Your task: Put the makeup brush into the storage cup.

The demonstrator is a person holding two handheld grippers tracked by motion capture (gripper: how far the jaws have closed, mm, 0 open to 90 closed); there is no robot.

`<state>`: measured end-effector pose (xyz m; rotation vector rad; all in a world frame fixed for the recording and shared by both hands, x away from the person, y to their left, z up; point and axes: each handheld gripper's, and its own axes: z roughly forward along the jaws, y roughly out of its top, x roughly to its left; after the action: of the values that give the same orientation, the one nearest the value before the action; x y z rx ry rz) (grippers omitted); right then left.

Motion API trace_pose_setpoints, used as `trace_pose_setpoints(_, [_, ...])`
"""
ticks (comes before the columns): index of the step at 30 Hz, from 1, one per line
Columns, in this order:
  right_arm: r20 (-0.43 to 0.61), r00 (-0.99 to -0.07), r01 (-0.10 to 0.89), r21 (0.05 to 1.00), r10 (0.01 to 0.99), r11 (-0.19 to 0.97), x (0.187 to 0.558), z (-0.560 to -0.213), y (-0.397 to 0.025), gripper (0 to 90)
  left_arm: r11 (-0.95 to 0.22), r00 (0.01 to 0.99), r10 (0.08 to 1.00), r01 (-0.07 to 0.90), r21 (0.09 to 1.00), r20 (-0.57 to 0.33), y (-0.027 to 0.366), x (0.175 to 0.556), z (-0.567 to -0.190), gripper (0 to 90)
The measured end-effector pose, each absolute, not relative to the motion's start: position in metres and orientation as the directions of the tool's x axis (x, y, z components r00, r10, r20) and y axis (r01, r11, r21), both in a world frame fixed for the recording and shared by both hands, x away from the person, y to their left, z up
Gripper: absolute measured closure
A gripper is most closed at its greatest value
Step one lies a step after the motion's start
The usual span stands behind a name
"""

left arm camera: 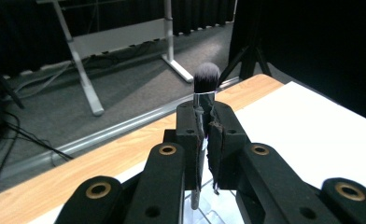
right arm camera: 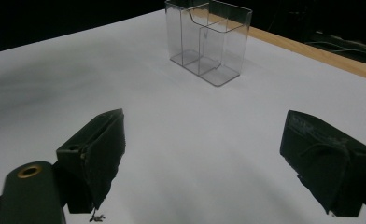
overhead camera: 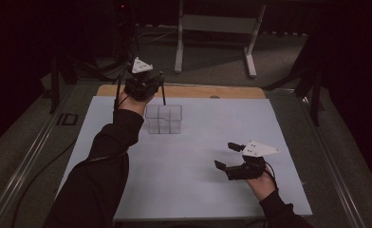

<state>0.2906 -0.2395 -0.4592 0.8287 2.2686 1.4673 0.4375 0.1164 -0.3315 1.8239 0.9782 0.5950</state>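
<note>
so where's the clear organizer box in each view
High view: the clear organizer box stands on the white table top, just below the left gripper.
Left gripper view: a clear corner at the bottom edge, under the brush, is probably the box.
Right gripper view: top centre, beyond the open jaws.
Shared landmark: the wooden table edge.
</note>
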Motion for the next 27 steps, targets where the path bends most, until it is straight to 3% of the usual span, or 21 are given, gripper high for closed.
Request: trace_pose_setpoints(27, [0.057, -0.784, 0.305, 0.902, 0.618, 0.304, 0.291, -0.46, -0.24, 14.2, -0.213, 0.524, 0.846, 0.504, 0.837, -0.101, 0.113, 0.45, -0.384, 85.2])
